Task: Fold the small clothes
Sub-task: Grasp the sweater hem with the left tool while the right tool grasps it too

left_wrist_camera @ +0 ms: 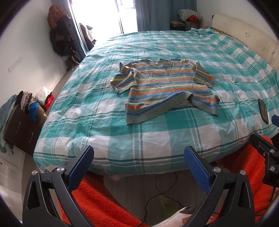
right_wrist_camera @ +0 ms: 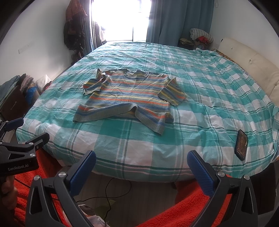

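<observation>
Left wrist view looks over the foot of a bed (left_wrist_camera: 97, 138) covered in a teal-and-white checked cover, with the left gripper (left_wrist_camera: 137, 167) low in front, its blue-padded fingers (left_wrist_camera: 82, 167) spread wide apart and holding nothing. Off to the bed's left a dark brown drawer unit (left_wrist_camera: 19, 132) stands on the floor with a heap of clothes (left_wrist_camera: 26, 103) piled on and beside it, and a red box (left_wrist_camera: 49, 103) sits just behind that heap; what is inside the box cannot be told. A dark coat (left_wrist_camera: 59, 33) hangs on the far wall by the bright window, beside blue curtains (left_wrist_camera: 151, 14), and more bundled cloth (left_wrist_camera: 190, 14) is stacked in the far corner near the pale headboard (left_wrist_camera: 247, 36). A sweater (left_wrist_camera: 167, 83) lies flat on the cover, roughly midway across the bed and well ahead of both grippers, neck toward the window and hem toward the camera. It is knitted in stripes of orange, blue, yellow and grey-green, with a grey-green ribbed hem. Its left sleeve is crumpled and doubled over near the shoulder; the hem on the right side is turned up and lies skewed, so the garment is not smooth. In the right wrist view the right gripper (right_wrist_camera: 141, 171) likewise hovers below the bed edge with its fingers (right_wrist_camera: 85, 171) wide apart and empty, above orange fleece (right_wrist_camera: 191, 209) on the person's lap. A dark phone (right_wrist_camera: 241, 145) rests on the cover near the bed's right edge, well apart from the sweater. A black cable (right_wrist_camera: 108, 192) trails on the floor under the bed.
</observation>
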### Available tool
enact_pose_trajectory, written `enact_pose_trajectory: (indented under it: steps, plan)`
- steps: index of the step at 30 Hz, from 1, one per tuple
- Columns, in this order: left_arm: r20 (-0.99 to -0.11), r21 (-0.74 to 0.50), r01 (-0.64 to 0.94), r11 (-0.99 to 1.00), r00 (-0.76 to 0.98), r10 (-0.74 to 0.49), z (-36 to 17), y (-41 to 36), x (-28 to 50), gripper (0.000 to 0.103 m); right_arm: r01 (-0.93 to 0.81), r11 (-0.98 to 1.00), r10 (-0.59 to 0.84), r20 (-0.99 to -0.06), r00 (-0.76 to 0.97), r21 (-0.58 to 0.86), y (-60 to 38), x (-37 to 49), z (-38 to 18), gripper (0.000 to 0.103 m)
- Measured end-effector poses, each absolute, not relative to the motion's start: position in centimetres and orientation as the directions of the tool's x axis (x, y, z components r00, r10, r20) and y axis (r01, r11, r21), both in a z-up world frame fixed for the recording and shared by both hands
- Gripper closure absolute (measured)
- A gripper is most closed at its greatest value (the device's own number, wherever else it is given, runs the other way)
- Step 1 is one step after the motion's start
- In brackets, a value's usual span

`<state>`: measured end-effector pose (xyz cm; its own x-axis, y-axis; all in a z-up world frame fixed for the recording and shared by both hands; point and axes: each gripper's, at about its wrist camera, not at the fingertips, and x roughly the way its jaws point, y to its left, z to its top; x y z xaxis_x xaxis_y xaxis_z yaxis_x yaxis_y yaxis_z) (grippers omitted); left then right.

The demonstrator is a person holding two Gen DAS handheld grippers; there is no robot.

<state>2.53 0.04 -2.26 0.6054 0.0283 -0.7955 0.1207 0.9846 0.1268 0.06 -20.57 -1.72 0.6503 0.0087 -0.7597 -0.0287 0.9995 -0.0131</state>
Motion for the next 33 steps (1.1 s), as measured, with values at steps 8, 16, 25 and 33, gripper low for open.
enact_pose_trajectory:
  steps: [8,16,25,33]
  plan:
    - [-0.849,0.052,0.105,0.993,0.529,-0.012,-6.3,4.0,8.7,0.001,0.025,0.997,0.037,-0.734,0.678,0.073,-26.3,3.2,-3.6,0.0]
    - [-0.886,-0.28,0.03,0.96,0.378,-0.27,-14.4,8.0,17.2,0.001,0.049,0.892,0.353,-0.758,0.548,0.45,-34.1,11.7,-13.5,0.004]
    - [-0.913,-0.26,0.009,0.966,0.323,-0.249,-17.6,6.6,22.6,0.06,0.066,0.805,0.5,-0.734,0.459,0.589,-34.3,19.8,-20.3,0.029]
    - [-0.878,-0.34,0.094,0.936,0.324,-0.352,-14.3,8.0,21.1,0.1,0.006,0.75,0.599,-0.683,0.418,0.661,-35.4,19.4,-18.3,0.096]
